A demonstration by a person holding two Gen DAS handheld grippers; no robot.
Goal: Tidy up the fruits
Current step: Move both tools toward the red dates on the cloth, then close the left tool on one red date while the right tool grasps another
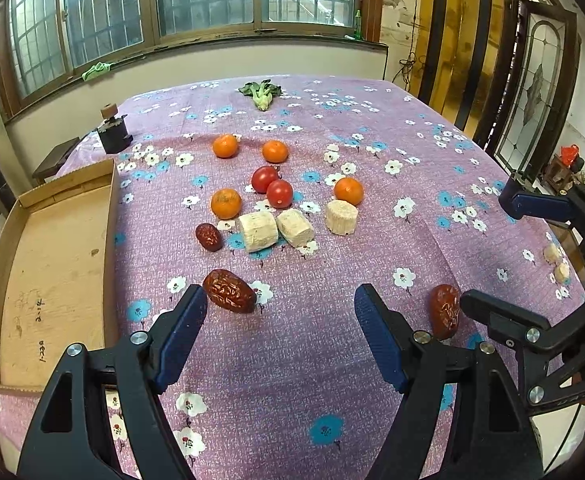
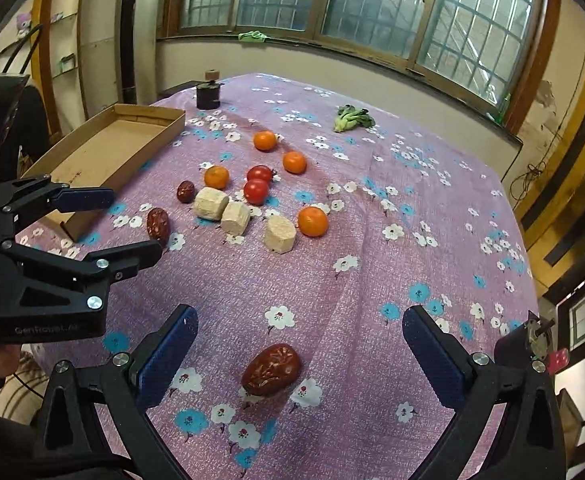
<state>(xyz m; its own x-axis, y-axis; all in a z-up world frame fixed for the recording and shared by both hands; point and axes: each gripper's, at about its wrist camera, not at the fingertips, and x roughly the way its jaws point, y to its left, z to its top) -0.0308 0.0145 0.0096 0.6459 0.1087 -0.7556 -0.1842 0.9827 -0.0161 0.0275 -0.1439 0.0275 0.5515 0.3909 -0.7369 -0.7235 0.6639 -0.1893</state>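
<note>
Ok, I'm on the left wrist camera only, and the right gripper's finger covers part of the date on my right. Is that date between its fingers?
Observer: Yes. In the right wrist view the date lies on the cloth between the fingers of the right gripper, and neither one touches it.
Operator: Are they wide enough to close on it?
Observer: They stand wide open, with cloth showing on both sides of the date.
Operator: My view cuts off the near end of the box. Anything in there?
Observer: The cardboard box has a bare floor wherever I can see it, but the left gripper hides its near corner from me.
</note>
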